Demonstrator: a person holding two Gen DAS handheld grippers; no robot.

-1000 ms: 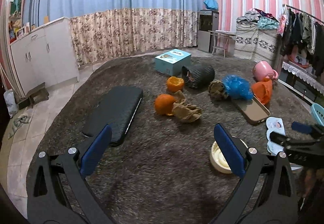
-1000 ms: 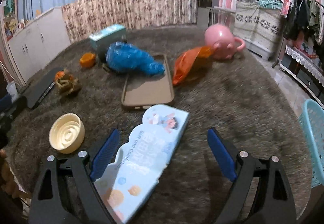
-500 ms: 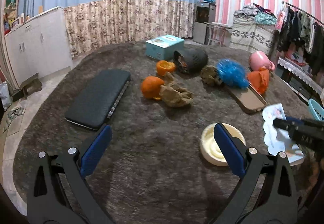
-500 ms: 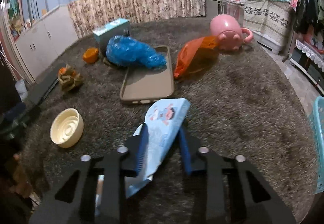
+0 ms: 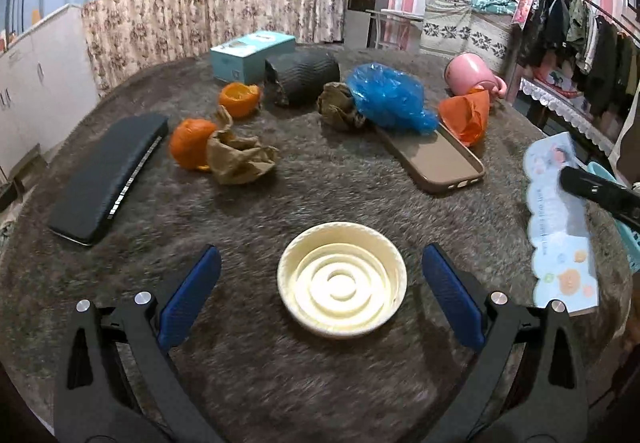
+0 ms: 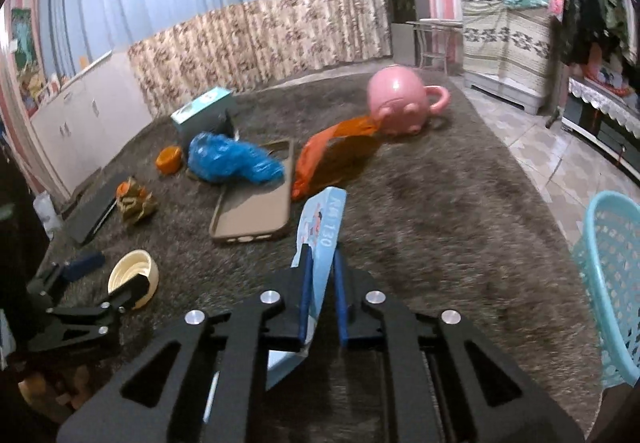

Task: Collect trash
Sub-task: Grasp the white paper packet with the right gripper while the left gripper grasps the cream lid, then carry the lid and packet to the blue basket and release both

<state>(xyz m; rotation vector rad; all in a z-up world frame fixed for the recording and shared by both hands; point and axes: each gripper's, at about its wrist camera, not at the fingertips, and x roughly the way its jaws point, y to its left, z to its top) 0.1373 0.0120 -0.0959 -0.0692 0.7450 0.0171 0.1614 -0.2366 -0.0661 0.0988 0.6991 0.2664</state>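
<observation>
Left wrist view: the left gripper [image 5: 320,279] stands wide apart, its blue pads flanking a round cream ridged plastic lid [image 5: 342,279] on the brown shaggy carpet [image 5: 280,203].

Right wrist view: the right gripper [image 6: 320,263] is clamped on a pale blue printed paper package [image 6: 322,227], lifted near a turquoise mesh basket [image 6: 612,275].

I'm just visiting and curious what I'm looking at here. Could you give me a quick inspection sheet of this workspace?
Surface: shaggy grey-brown carpet covering the work area.
Job's things: light blue packet held off the carpet; cream round lid; orange peels; crumpled brown paper; blue plastic bag; orange bag; teal basket at the right.
Clutter: phone case, black flat case, pink mug, teal box.
Grippers: right gripper fingers shut on the packet; left gripper open around the lid, not touching.
Cables: nothing seen.
Surroundings: curtains, white cabinets, clothes rack.
</observation>
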